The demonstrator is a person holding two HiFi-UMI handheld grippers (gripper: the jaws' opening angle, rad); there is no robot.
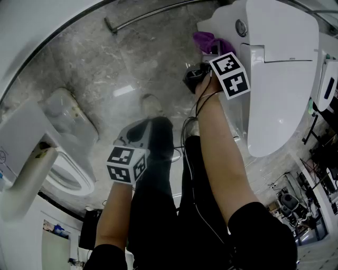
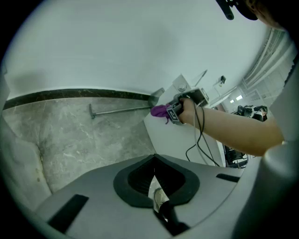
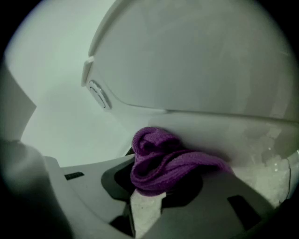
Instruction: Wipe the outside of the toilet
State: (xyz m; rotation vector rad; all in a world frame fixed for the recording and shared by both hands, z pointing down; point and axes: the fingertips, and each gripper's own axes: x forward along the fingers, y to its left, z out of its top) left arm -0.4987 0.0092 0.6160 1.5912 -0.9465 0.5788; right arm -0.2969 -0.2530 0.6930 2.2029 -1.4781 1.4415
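Knitted cloth (image 3: 161,164) — glossy smooth toilet (image 1: 280,79)

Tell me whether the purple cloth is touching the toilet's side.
Touching. The right gripper view shows the purple cloth, clamped in the right gripper, bunched against the toilet on its white side wall, with no gap between them.

Open floor (image 1: 105,68) left of toilet (image 1: 280,79); metal bar (image 1: 148,16) along wall.

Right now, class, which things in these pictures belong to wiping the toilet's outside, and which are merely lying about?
In the job:
toilet
purple cloth, against the toilet's body
right gripper, shut on the cloth

Lying about:
left gripper, holding nothing
second toilet bowl
metal rail by the wall
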